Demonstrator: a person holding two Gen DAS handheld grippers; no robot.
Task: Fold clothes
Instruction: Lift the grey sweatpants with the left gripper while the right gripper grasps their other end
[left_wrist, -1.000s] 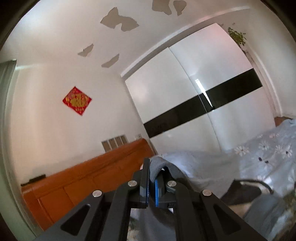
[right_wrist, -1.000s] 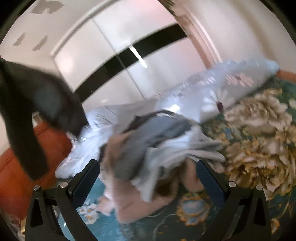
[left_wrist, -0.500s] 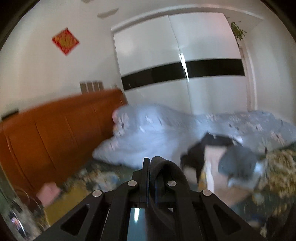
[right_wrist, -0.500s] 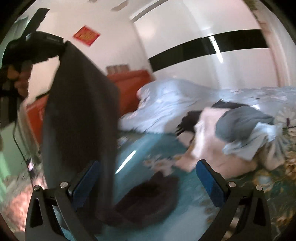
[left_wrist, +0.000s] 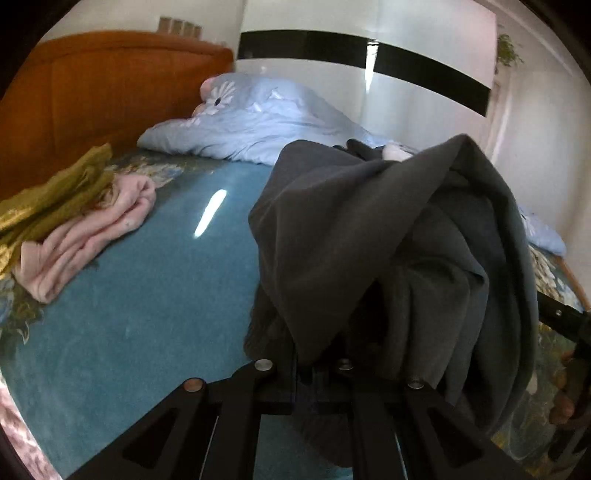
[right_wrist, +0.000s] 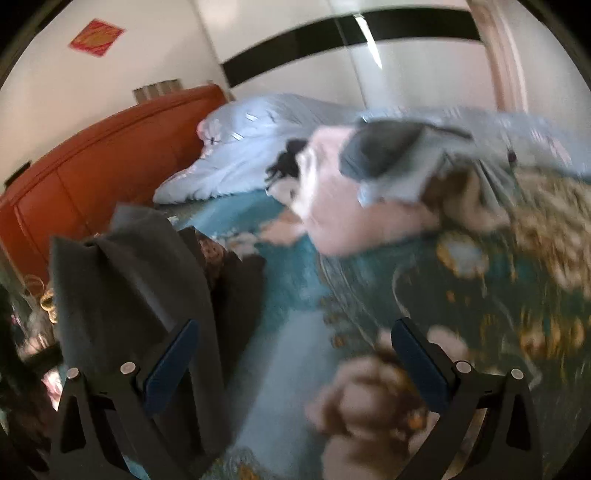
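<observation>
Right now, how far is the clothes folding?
Nothing looks folded yet. In hand: the left hand-held gripper is shut on a dark grey garment above the teal bedspread; the right hand-held gripper is open. Left: the mixed clothes pile and the crumpled pink garment.

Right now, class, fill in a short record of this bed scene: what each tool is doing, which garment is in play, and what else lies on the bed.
left tool: shut on dark grey fabric garment
right tool: open, empty
surface: teal floral bedspread
nearby: crumpled pink cloth; pale blue quilt
unfolded pile: mixed clothes
</observation>
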